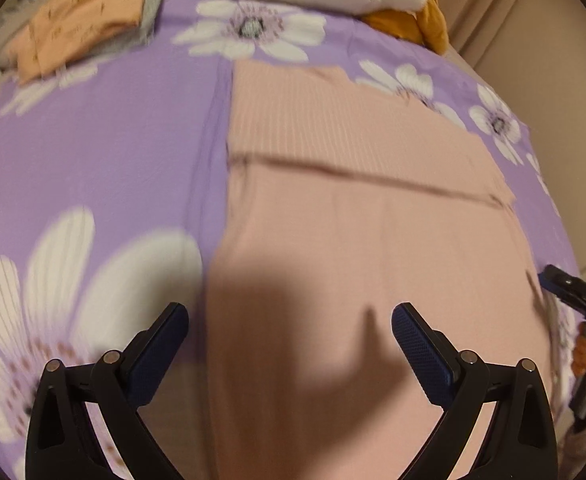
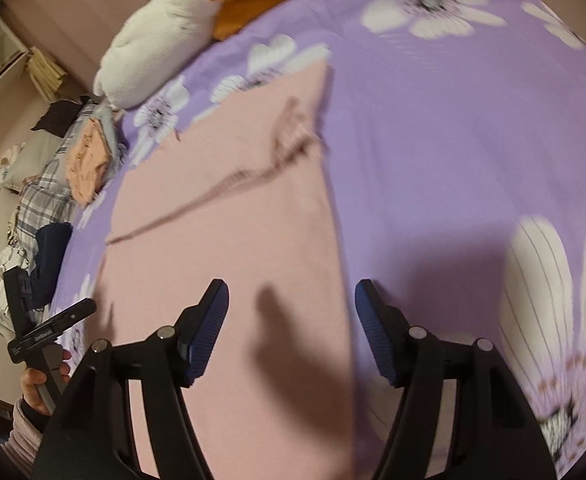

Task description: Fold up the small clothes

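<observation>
Both tongs, left [image 1: 289, 332] and right [image 2: 291, 312], hang spread wide over the flat pink garment [image 1: 353, 220].

Purple floral bedsheet [image 1: 93, 152], beige wall [image 1: 533, 20]

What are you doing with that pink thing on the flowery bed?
A person is folding small clothes with a gripper in each hand. A pink garment lies flat on the purple flowered bedspread, with one fold line across it. The left gripper and right gripper are both open above its near end, holding nothing. A folded orange garment sits at the bed's far corner.
</observation>
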A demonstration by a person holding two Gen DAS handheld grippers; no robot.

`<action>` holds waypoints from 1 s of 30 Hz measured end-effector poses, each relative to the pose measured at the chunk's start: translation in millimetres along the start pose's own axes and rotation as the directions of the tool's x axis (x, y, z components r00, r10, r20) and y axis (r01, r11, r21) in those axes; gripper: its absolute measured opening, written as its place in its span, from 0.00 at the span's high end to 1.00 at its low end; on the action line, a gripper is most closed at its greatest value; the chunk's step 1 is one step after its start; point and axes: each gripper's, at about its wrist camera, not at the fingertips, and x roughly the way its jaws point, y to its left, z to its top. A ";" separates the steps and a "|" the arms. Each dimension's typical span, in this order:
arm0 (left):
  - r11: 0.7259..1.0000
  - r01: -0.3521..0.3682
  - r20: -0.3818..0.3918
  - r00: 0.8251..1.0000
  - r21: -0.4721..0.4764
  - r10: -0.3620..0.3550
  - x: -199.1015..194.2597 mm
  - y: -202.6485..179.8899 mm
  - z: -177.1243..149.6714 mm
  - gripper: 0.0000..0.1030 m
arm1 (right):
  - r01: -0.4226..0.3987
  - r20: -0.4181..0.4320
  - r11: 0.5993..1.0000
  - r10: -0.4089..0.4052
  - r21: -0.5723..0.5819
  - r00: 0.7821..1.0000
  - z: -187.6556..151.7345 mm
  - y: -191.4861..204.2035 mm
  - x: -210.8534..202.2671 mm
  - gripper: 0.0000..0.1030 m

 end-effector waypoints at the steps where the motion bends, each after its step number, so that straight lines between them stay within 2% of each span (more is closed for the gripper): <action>1: 1.000 0.020 -0.015 1.000 0.004 -0.020 -0.3 0.9 -8.4 0.02 | -0.002 -0.012 1.000 0.002 0.013 1.000 -8.0 -6.3 -2.2 0.36; 3: 0.999 0.047 -0.020 0.999 0.016 -0.046 -5.1 0.0 -18.6 0.02 | -0.023 -0.020 0.999 0.023 0.023 1.000 -17.6 -10.3 -6.5 0.36; 6: 0.988 0.154 -0.045 0.987 0.002 -0.154 -15.7 1.2 -34.9 0.02 | -0.064 -0.034 0.998 0.065 0.025 0.997 -31.7 -11.3 -13.8 0.35; 11: 0.953 0.294 -0.051 0.953 -0.065 -0.298 -30.0 8.6 -59.2 0.02 | -0.136 -0.052 0.990 0.138 0.042 0.989 -58.5 -14.1 -25.4 0.35; 18: 0.905 0.413 -0.051 0.906 -0.097 -0.419 -43.4 6.4 -91.4 0.02 | -0.259 -0.092 0.962 0.267 0.091 0.959 -99.0 -17.3 -40.7 0.35; 20: 0.883 0.456 -0.061 0.883 -0.113 -0.465 -44.6 3.5 -99.6 0.02 | -0.288 -0.098 0.952 0.297 0.103 0.950 -110.9 -17.8 -45.8 0.35; 22: 0.867 0.484 -0.060 0.868 -0.121 -0.493 -45.8 1.9 -105.8 0.02 | -0.313 -0.104 0.942 0.326 0.120 0.940 -119.5 -18.6 -49.4 0.35; 25: 0.854 0.498 -0.052 0.859 -0.147 -0.510 -41.5 1.2 -103.5 0.02 | -0.343 -0.109 0.929 0.358 0.140 0.927 -130.4 -19.4 -52.2 0.35; 30: 0.821 0.529 -0.058 0.832 -0.212 -0.551 -28.1 3.8 -88.3 0.02 | -0.345 -0.089 0.927 0.360 0.147 0.929 -132.1 -16.5 -48.2 0.34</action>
